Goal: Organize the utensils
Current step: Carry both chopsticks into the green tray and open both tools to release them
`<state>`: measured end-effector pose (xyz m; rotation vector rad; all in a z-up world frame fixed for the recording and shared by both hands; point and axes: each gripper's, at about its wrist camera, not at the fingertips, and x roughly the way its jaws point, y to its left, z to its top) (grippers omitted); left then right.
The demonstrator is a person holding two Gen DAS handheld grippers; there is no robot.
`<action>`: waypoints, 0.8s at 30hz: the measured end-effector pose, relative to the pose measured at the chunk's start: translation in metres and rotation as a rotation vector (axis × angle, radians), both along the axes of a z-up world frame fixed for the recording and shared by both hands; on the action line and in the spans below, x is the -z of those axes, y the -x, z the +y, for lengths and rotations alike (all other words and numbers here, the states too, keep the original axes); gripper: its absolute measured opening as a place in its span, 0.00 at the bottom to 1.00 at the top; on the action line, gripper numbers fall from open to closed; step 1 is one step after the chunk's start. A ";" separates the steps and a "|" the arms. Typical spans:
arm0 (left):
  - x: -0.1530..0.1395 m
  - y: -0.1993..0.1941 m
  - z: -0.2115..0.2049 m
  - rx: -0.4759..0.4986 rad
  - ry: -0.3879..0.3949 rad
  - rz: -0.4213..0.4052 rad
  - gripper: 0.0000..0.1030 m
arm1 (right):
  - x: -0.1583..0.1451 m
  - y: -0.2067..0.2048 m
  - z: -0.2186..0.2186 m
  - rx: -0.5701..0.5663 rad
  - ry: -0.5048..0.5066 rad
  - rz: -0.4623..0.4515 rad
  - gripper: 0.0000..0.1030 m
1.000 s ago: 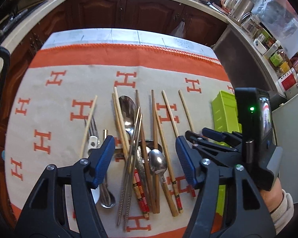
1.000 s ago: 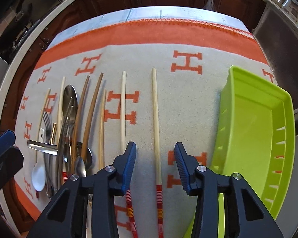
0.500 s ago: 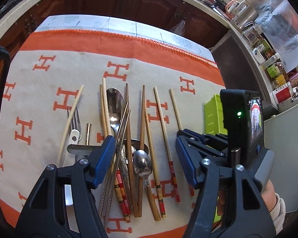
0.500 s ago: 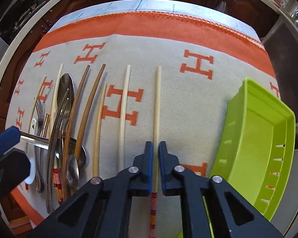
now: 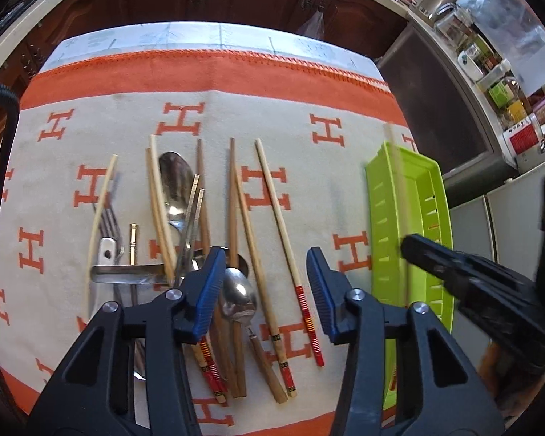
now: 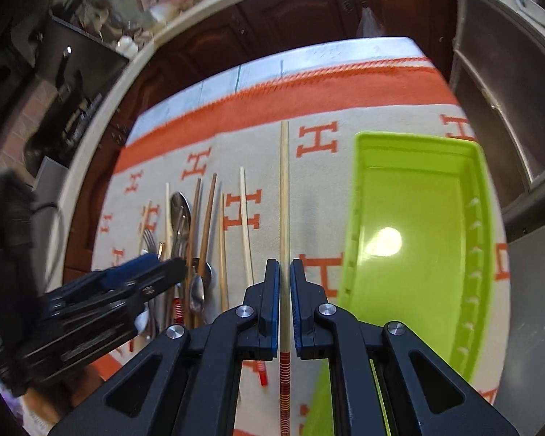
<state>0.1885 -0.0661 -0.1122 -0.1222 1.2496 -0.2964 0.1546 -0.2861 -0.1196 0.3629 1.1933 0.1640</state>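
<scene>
Left wrist view. The left gripper (image 5: pixel 266 287) hangs over the near part of a beige cloth (image 5: pixel 309 83) with orange H marks, its blue-padded jaws spread wide and holding nothing. Directly beneath and between the jaws lie a small metal spoon (image 5: pixel 239 297) and the striped ends of several chopsticks; a pale chopstick with a red-striped end (image 5: pixel 287 245) runs diagonally through the gap, flat on the cloth. To the left of the jaws a heap of utensils overlaps: a large spoon (image 5: pixel 174 185), a fork (image 5: pixel 109 214) and further wooden and metal chopsticks, all pointing away from the camera. To the right stands a lime-green tray (image 5: pixel 379 218), lengthwise. The right gripper (image 5: pixel 414 250) appears blurred over the tray's near half, with a pale chopstick (image 5: pixel 399 196), also blurred, held along the tray's length; its tip reaches past the far rim.

Right wrist view. The right gripper (image 6: pixel 284 301) has its jaws drawn nearly together, clamped on a pale chopstick (image 6: pixel 284 196) just above its red-striped end. The stick points straight ahead, raised off the cloth (image 6: pixel 345 87), just left of the lime-green tray (image 6: pixel 479 189); the tray's interior shows only a bright glare spot. The left gripper (image 6: pixel 141 272) enters blurred from the left over the utensil heap, where the large spoon (image 6: pixel 180 207) and fork (image 6: pixel 148 239) lie.
</scene>
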 end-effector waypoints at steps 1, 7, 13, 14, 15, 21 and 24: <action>0.003 -0.001 -0.006 0.006 -0.003 0.011 0.40 | -0.008 0.007 -0.008 0.018 -0.004 -0.019 0.05; 0.028 -0.009 -0.036 0.023 -0.040 0.075 0.34 | -0.026 0.049 -0.057 0.079 0.053 -0.027 0.05; 0.045 -0.013 -0.050 0.013 -0.061 0.111 0.34 | -0.002 0.063 -0.086 0.120 0.085 0.014 0.06; 0.048 -0.014 -0.052 0.012 -0.069 0.114 0.33 | 0.002 0.064 -0.089 0.128 0.092 0.020 0.06; 0.050 -0.015 -0.053 0.012 -0.070 0.115 0.33 | 0.006 0.064 -0.091 0.131 0.106 0.024 0.07; 0.060 -0.018 -0.059 0.004 -0.086 0.132 0.30 | 0.014 0.070 -0.095 0.141 0.117 0.011 0.26; 0.062 -0.019 -0.064 0.003 -0.109 0.113 0.29 | 0.010 0.073 -0.091 0.146 0.104 -0.008 0.36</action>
